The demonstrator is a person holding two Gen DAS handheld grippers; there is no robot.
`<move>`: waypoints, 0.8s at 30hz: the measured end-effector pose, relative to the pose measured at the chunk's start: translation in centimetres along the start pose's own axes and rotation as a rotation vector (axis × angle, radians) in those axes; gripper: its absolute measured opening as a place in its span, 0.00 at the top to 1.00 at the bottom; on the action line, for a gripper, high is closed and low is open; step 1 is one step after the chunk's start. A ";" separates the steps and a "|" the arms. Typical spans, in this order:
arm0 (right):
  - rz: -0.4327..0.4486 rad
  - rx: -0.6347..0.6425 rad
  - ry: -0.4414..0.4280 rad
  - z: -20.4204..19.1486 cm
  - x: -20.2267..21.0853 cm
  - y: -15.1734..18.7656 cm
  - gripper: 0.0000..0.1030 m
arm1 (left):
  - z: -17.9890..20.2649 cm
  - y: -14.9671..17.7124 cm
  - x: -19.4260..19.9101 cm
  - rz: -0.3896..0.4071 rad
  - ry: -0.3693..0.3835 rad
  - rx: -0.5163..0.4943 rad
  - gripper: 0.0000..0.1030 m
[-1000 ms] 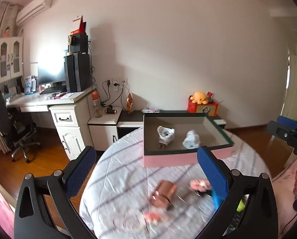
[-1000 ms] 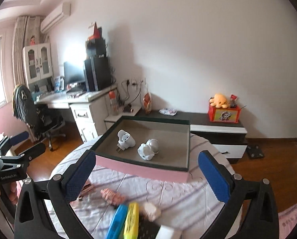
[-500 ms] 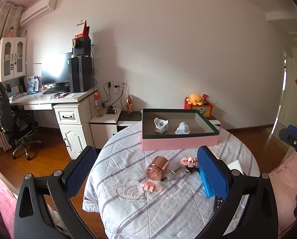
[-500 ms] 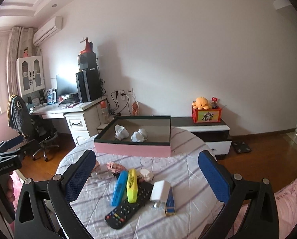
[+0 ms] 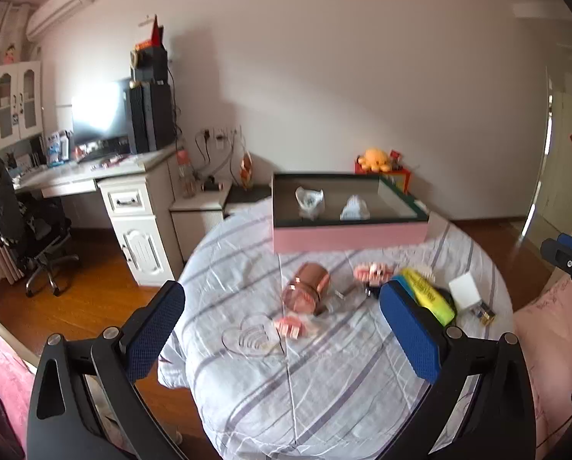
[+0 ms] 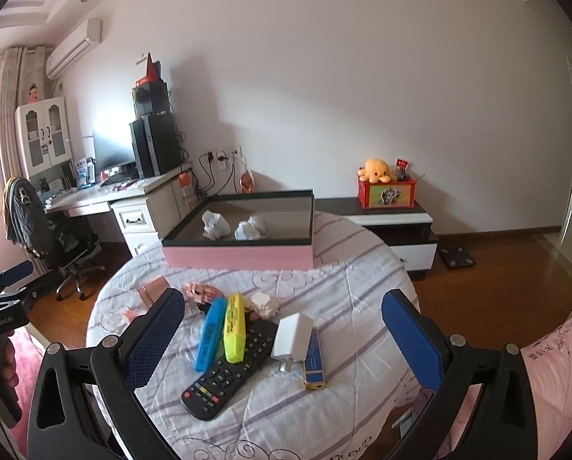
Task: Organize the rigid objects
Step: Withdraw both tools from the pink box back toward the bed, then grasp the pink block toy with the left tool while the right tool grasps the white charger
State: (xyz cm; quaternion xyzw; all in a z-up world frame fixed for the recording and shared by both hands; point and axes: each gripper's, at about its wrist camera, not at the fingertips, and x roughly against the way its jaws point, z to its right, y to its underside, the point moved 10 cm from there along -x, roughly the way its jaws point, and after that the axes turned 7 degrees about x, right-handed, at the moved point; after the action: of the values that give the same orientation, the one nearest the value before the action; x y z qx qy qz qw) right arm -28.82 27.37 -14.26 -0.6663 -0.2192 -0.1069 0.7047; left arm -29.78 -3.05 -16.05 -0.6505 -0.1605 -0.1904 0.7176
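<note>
A pink box (image 5: 349, 234) (image 6: 238, 256) with a dark inside stands at the far side of the round table and holds two white objects (image 6: 216, 225) (image 6: 251, 228). On the cloth in front lie a copper cup (image 5: 307, 292), a pink brick toy (image 6: 200, 292), blue (image 6: 210, 333) and yellow (image 6: 234, 321) markers, a black remote (image 6: 230, 375), a white charger (image 6: 292, 334) and a blue lighter (image 6: 313, 360). My left gripper (image 5: 282, 335) and right gripper (image 6: 282, 339) are both open and empty, held back above the table's near edge.
A white desk (image 6: 132, 199) with a monitor and speakers and an office chair (image 6: 52, 237) stand at the left. A low TV cabinet (image 6: 393, 222) with a toy box stands behind the table. Wooden floor surrounds the table. Pink bedding (image 6: 554, 364) lies at the right.
Both grippers have pulled back and up from the box, so the whole table shows. The left view then moved slightly closer again. Nothing on the table has moved.
</note>
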 end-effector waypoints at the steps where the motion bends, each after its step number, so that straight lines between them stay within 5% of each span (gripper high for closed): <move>1: -0.011 0.000 0.003 0.2 -0.3 0.3 0.00 | 0.0 0.3 -0.5 -0.013 0.002 -0.003 0.00; 15: -0.207 -0.043 0.019 3.0 -6.5 7.1 0.00 | -1.5 5.6 -8.6 -0.212 -0.027 0.019 0.00; 24: -0.284 -0.052 0.024 3.9 -9.6 9.2 0.00 | -2.3 6.9 -13.1 -0.255 -0.042 0.000 0.03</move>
State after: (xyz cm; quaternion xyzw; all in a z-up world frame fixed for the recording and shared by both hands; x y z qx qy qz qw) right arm -33.89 30.63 -26.75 -0.6451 -0.3003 -0.2191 0.6676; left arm -37.95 -3.93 -28.58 -0.6288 -0.2569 -0.2664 0.6839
